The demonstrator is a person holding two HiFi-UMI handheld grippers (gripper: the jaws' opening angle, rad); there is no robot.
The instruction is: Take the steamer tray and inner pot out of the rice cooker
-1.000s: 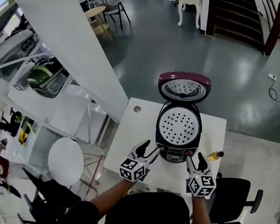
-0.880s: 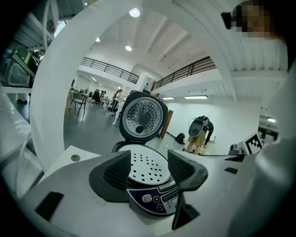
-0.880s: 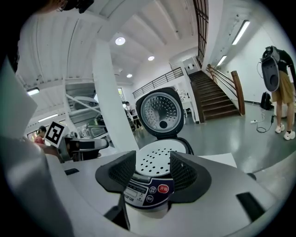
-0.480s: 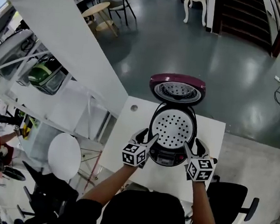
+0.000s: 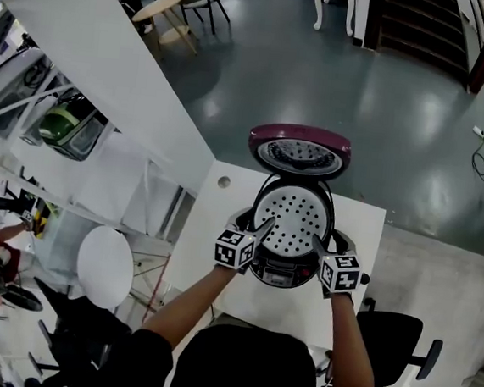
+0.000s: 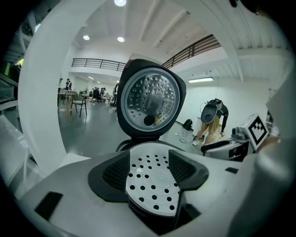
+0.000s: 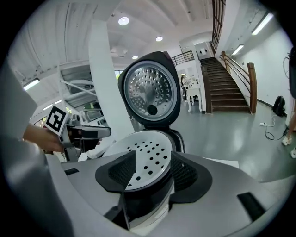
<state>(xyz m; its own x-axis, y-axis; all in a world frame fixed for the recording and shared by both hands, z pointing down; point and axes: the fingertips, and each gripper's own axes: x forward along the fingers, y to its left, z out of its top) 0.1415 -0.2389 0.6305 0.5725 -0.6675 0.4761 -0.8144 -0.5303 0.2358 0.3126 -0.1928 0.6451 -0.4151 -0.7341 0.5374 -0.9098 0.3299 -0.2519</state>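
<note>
The rice cooker (image 5: 284,265) stands on the white table (image 5: 221,229) with its maroon lid (image 5: 300,151) tipped up at the back. A white perforated steamer tray (image 5: 290,220) fills its mouth and hides the inner pot. My left gripper (image 5: 260,230) is at the tray's left rim and my right gripper (image 5: 320,243) at its right rim. In the left gripper view the tray (image 6: 150,178) edge lies between the open jaws of the left gripper (image 6: 149,169). The right gripper (image 7: 152,169) is open too, its jaws on either side of the tray (image 7: 148,155) rim.
The table's front strip lies under my forearms, and a round hole (image 5: 224,181) sits in its far left corner. A black chair (image 5: 391,347) stands at the right, a white round stool (image 5: 105,267) at the left. A person (image 6: 212,118) bends over far behind.
Both grippers have moved forward from the table's front edge to the cooker's two sides, and their jaws now straddle the steamer tray's rim.
</note>
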